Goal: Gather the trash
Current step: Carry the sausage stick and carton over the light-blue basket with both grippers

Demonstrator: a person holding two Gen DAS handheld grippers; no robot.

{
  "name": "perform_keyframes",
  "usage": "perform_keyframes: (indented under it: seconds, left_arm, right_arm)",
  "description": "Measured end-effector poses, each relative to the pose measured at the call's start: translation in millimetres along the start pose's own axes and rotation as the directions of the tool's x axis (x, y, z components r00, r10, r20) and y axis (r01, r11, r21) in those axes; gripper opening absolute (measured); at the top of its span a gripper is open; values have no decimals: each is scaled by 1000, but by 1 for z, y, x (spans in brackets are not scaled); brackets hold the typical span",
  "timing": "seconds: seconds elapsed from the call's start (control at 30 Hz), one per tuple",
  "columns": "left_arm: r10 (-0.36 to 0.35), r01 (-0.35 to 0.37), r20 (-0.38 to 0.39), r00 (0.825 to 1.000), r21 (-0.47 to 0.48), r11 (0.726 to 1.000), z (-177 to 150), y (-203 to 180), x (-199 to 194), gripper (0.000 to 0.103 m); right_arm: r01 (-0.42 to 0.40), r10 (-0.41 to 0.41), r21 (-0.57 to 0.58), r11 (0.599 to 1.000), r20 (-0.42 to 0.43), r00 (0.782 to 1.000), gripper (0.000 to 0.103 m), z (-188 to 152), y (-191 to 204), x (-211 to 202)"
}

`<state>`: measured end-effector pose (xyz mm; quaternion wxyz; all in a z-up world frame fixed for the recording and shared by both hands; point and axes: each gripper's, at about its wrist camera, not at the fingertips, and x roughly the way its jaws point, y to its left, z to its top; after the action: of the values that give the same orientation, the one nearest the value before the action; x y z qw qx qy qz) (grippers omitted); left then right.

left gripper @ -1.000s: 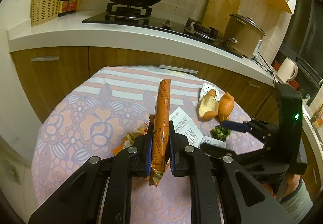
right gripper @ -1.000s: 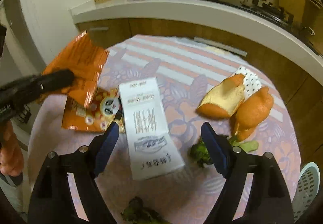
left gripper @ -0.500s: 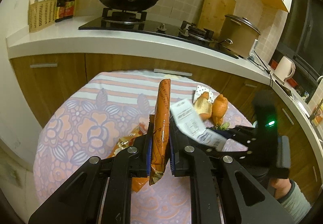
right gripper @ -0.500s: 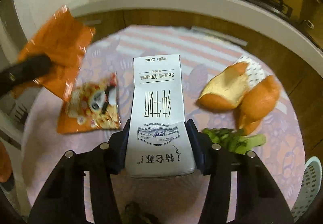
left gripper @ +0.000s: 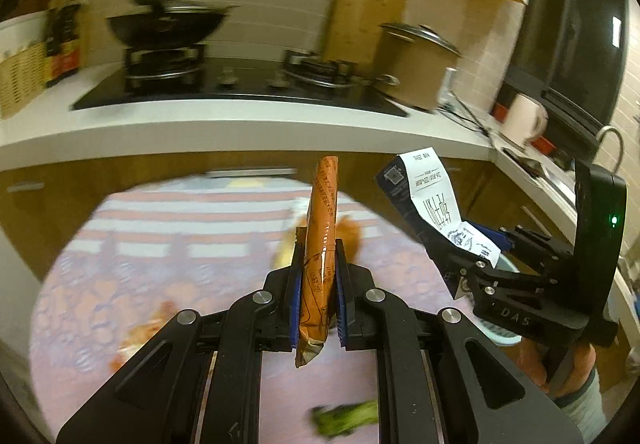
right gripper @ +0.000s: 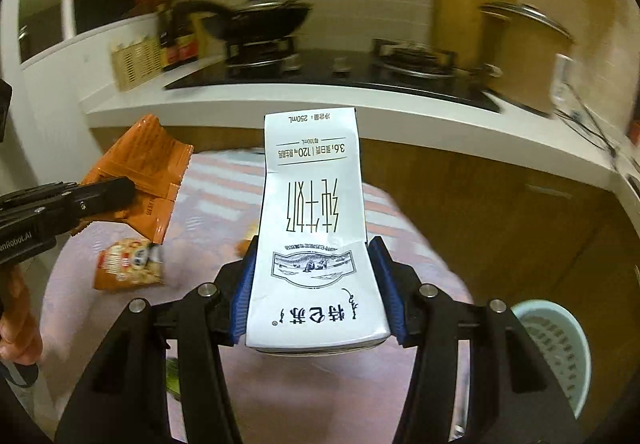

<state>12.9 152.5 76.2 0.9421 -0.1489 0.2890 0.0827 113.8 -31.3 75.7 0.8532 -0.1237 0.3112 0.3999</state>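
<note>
My left gripper (left gripper: 317, 256) is shut on an orange snack wrapper (left gripper: 322, 211) that stands upright between its pads, above the round flowered table (left gripper: 140, 244). To its right, my right gripper (left gripper: 476, 248) holds a white milk carton (left gripper: 432, 195) in the air. In the right wrist view the right gripper (right gripper: 314, 244) is shut on the carton (right gripper: 314, 219), blue pads pressing both its sides. The left gripper (right gripper: 120, 187) with the orange wrapper (right gripper: 140, 163) shows at the left. A second snack bag (right gripper: 128, 264) lies on the table.
A pale blue basket (right gripper: 556, 340) stands on the floor right of the table. Green vegetable scraps (left gripper: 346, 420) and blurred orange peel (left gripper: 348, 236) lie on the cloth. Behind the table is a kitchen counter (left gripper: 240, 115) with a stove, wok and pot.
The right gripper shut on the milk carton, which lay flat on the table, and lifted it. Both grippers rose and swung; the left one kept its grip on the wrapper.
</note>
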Motion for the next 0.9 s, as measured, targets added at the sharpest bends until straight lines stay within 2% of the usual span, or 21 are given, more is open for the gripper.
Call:
perform_keyframes:
  seconds: [0.1,0.2,0.4,0.5,0.6,0.63,0.67,0.73,0.9]
  left_arm:
    - [-64,64,-25,998,21,998,4,-30,18,11]
    - [-204,205,-73,976,6,979,8,-62,41,11]
    - [-287,296,-143,947,52,954,5,-128,81,11]
    - [-333,351,-196,922,63,934,0,-164,105,11]
    - [-341,368,-232,911,82,926,-6,-190,124,11]
    - [-352,382,-253,901,81,920,-9,-200,133,11]
    - [-376,409,-278,884,69,910,-12,-208,142,11]
    - [-448,483,-346,824,20,875,-19,-222,166,12]
    - [-429,470,-397,812,9,882,-41,-244,205,12]
  right_arm:
    - [43,-43,48,998,7,999,50,-10,-34,-11]
    - [82,-84,99,992,13,996,50,-22,-71,-26]
    - [176,-179,196,965,-1,984,50,-51,-138,-52]
    - [244,-245,226,943,-25,969,50,-66,-165,-58]
    - [279,-274,270,922,-56,960,50,-84,-192,-61]
    - [291,-284,277,916,-66,956,50,-88,-197,-61]
    - [306,-296,282,909,-78,952,50,-94,-204,-61]
    - [355,-333,293,888,-124,935,50,-106,-218,-57]
    - [396,-342,345,851,-209,916,50,-134,-246,-48]
